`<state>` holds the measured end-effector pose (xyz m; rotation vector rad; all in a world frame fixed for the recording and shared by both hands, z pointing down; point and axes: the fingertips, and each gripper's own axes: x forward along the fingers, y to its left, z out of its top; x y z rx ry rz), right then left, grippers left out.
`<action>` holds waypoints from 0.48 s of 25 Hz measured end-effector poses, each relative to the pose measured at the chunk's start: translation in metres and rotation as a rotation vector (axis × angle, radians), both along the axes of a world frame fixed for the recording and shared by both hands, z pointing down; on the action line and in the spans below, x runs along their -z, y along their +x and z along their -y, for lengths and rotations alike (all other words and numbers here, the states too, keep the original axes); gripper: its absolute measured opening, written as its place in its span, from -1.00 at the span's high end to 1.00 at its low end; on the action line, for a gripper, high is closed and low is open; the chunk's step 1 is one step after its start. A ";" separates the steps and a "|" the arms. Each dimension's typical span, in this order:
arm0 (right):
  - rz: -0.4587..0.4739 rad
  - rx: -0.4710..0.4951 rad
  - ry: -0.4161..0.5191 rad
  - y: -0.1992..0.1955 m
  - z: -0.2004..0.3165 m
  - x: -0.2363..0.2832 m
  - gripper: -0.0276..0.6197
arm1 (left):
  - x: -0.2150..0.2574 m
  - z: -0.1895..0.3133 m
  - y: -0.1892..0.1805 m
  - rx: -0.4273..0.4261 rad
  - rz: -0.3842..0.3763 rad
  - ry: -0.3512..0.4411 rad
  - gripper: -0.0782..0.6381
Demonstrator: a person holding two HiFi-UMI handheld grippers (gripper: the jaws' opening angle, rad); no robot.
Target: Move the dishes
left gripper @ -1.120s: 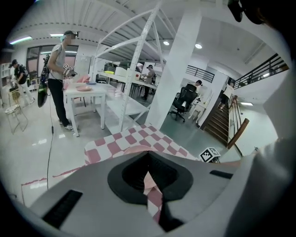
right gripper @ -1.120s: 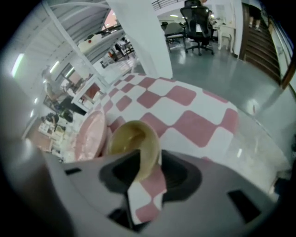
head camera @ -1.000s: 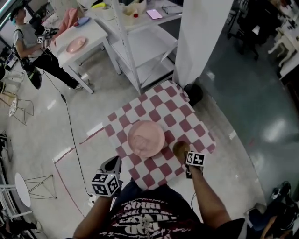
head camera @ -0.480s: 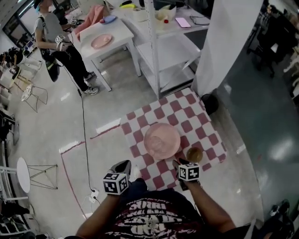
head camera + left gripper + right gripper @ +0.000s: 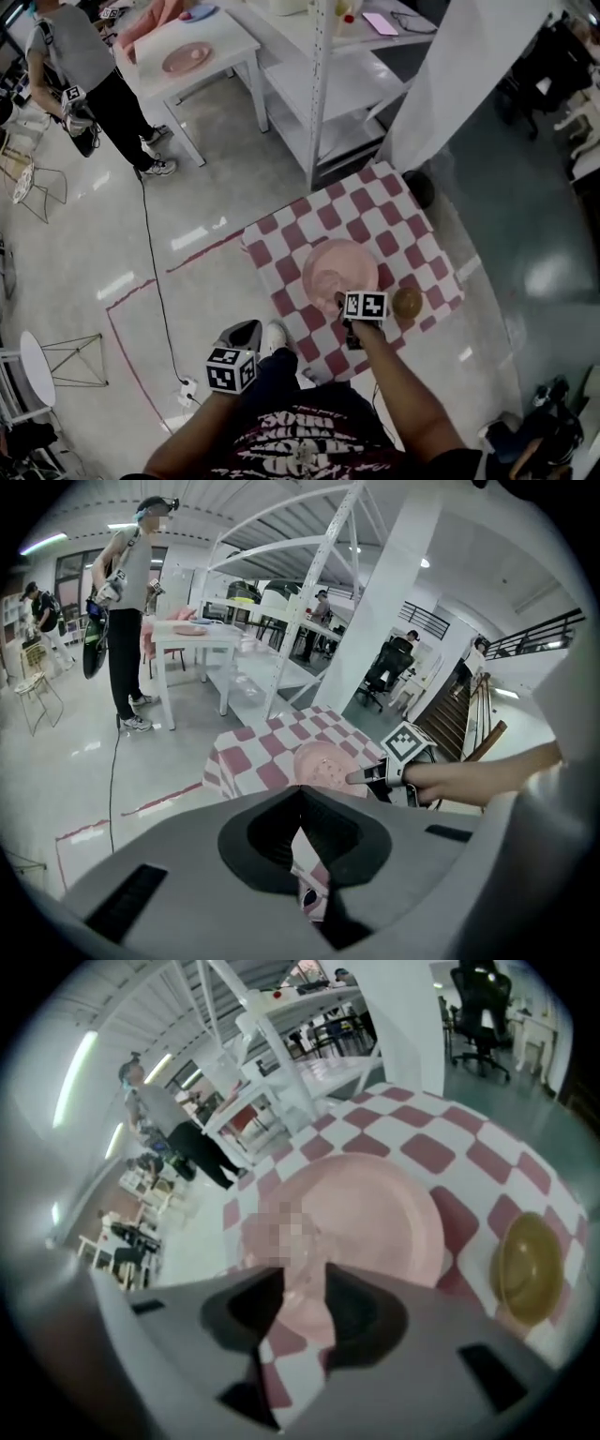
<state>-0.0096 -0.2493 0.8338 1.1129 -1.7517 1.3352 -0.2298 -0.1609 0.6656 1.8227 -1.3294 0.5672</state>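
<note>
Two grippers are showing at the near edge of a checked table (image 5: 394, 211). The right gripper (image 5: 302, 1277) is hovering at the near rim of the pink plate (image 5: 375, 1208). Its jaws are standing a little apart, with the rim showing in the narrow gap between them; whether they are touching the plate cannot be told. The plate is lying flat near the middle of the table. A small brown bowl (image 5: 528, 1265) is sitting just beside the plate on its right, apart from both plate and gripper. The left gripper (image 5: 300, 794) is hanging off the table's near-left side, well apart from the dishes, its jaw tips pressing together and holding nothing. Farther off, a second pink plate (image 5: 185, 58) is resting on a white table (image 5: 230, 42), with a person (image 5: 75, 56) standing beside it.
</note>
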 end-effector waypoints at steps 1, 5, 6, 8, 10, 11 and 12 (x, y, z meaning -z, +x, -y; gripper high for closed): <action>-0.012 -0.025 -0.009 -0.002 0.003 -0.005 0.44 | -0.005 0.001 -0.005 -0.016 -0.003 -0.003 0.70; -0.104 -0.063 -0.008 -0.005 0.016 -0.012 0.58 | -0.019 0.011 -0.015 -0.078 -0.036 -0.025 0.70; -0.136 -0.068 -0.005 -0.003 0.017 -0.012 0.65 | -0.020 0.013 -0.016 -0.097 -0.039 -0.024 0.70; -0.204 -0.061 0.012 0.003 0.018 -0.008 0.74 | -0.019 0.019 -0.015 -0.140 -0.031 -0.010 0.70; -0.238 -0.060 0.045 0.008 0.020 -0.001 0.75 | -0.016 0.027 -0.014 -0.180 -0.019 0.010 0.70; -0.232 -0.076 0.060 0.010 0.021 0.005 0.75 | -0.014 0.031 -0.014 -0.194 -0.020 0.018 0.70; -0.217 -0.096 0.075 0.012 0.021 0.012 0.75 | -0.012 0.035 -0.012 -0.204 -0.023 0.024 0.70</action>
